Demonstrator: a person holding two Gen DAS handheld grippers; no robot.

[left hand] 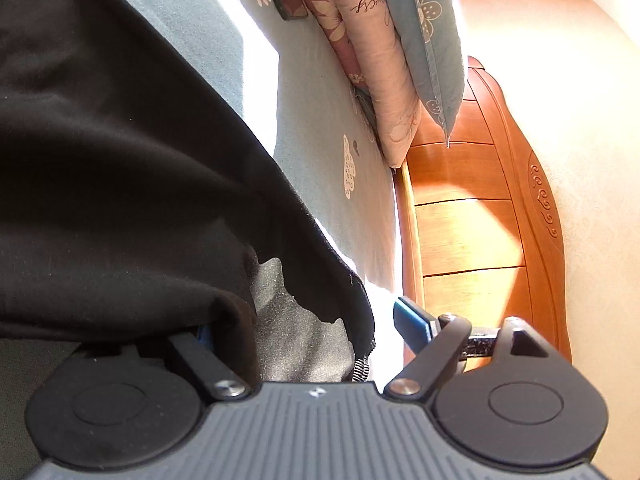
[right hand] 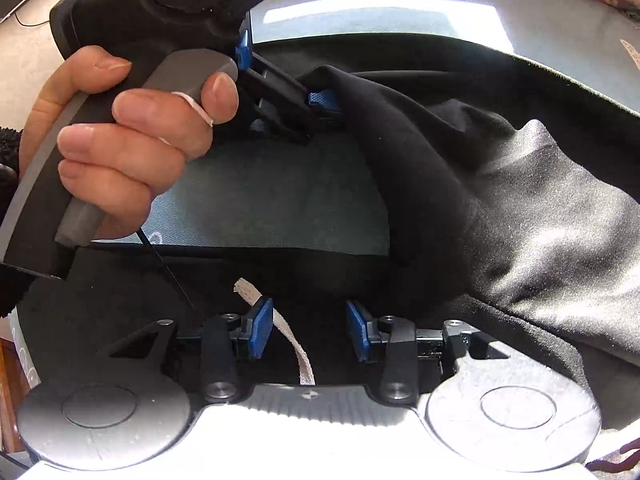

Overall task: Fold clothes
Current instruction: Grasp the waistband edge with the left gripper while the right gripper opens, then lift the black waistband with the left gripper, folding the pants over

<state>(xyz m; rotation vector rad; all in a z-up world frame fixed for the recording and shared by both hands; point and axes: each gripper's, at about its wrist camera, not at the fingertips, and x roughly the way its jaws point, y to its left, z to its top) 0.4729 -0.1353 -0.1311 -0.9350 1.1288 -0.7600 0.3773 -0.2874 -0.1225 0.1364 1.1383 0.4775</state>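
Black garment [right hand: 460, 184] lies on the bed [left hand: 320, 128]; left gripper [right hand: 304, 96] spread wide with cloth draped over one finger, probably lifting the edge; right gripper [right hand: 310, 330] parted, its drawstring [right hand: 296, 344] lying loose between the pads

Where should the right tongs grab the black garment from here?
Probably the straight hem edge just ahead of the right tongs, approached from above: it lies flat and free on the bedsheet, whereas the raised fold hangs over the left tongs. Steer clear of the white cord between the pads.
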